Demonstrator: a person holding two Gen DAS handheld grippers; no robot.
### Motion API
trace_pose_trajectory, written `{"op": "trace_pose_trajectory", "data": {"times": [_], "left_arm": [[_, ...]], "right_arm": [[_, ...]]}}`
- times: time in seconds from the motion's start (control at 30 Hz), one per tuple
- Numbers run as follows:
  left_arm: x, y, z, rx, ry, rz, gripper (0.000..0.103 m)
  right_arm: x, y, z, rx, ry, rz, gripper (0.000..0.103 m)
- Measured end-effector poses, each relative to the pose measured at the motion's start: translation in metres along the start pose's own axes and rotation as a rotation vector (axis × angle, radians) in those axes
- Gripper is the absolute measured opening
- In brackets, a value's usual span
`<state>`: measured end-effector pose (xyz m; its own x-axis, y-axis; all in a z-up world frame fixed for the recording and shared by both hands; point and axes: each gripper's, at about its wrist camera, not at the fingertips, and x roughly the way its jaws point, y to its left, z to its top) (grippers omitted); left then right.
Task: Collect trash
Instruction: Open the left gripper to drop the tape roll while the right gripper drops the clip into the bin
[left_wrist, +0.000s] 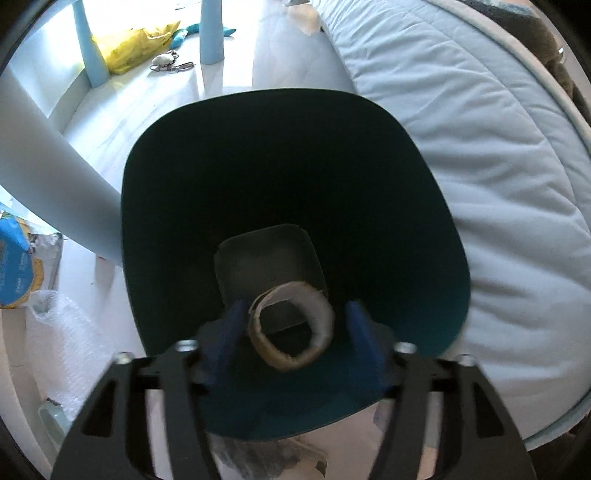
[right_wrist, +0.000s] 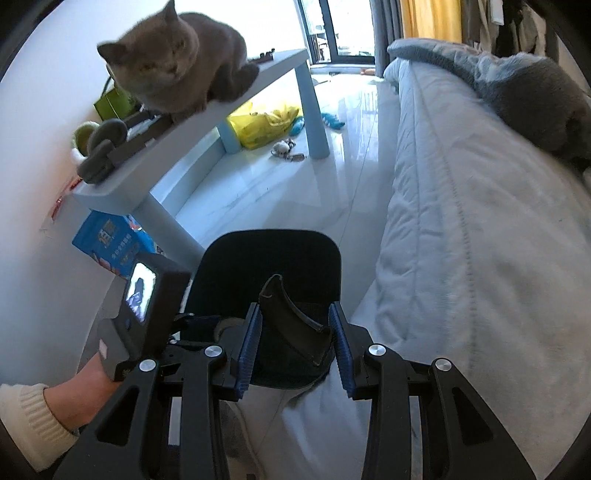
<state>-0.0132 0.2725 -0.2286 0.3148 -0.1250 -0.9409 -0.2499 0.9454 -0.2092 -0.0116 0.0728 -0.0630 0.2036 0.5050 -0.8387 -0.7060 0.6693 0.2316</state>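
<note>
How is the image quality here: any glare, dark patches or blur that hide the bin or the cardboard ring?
Left wrist view: the bin interior is almost black, floor behind it blown out by glare; the cardboard ring is slightly soft. Right wrist view: window light washes out the floor, the cat is motion-blurred, and fisheye bends the bed edge.

A worn cardboard tape ring (left_wrist: 291, 326) hung between the left gripper's (left_wrist: 295, 325) parted fingers, above the dark bin's (left_wrist: 288, 166) opening; a curved black plastic piece (right_wrist: 295, 325) stood between the right gripper's (right_wrist: 295, 339) pads.
</note>
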Motion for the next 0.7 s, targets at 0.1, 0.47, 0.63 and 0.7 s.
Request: {"op": "trace_pose_trajectory", "data": {"times": [0.1,0.47,0.63,0.7], "left_arm": [[-0.005,0.002,-0.003,0.004,-0.010,-0.018,0.078],[-0.065,0.016,-0.012,0.045,-0.120,0.000,0.072],[-0.093,0.026,-0.015,0.052,-0.167,0.010,0.066],[-0.107,0.026,-0.017,0.061,-0.189,0.015,0.064]], "right_arm": [[0.014,0.001,0.001,0.009,0.019,0.002,0.038],[0.069,0.010,-0.003,0.009,0.106,-0.001,0.038],[0.096,0.013,-0.005,0.022,0.142,0.007,0.038],[0.108,0.016,-0.007,0.026,0.157,0.007,0.038]]}}
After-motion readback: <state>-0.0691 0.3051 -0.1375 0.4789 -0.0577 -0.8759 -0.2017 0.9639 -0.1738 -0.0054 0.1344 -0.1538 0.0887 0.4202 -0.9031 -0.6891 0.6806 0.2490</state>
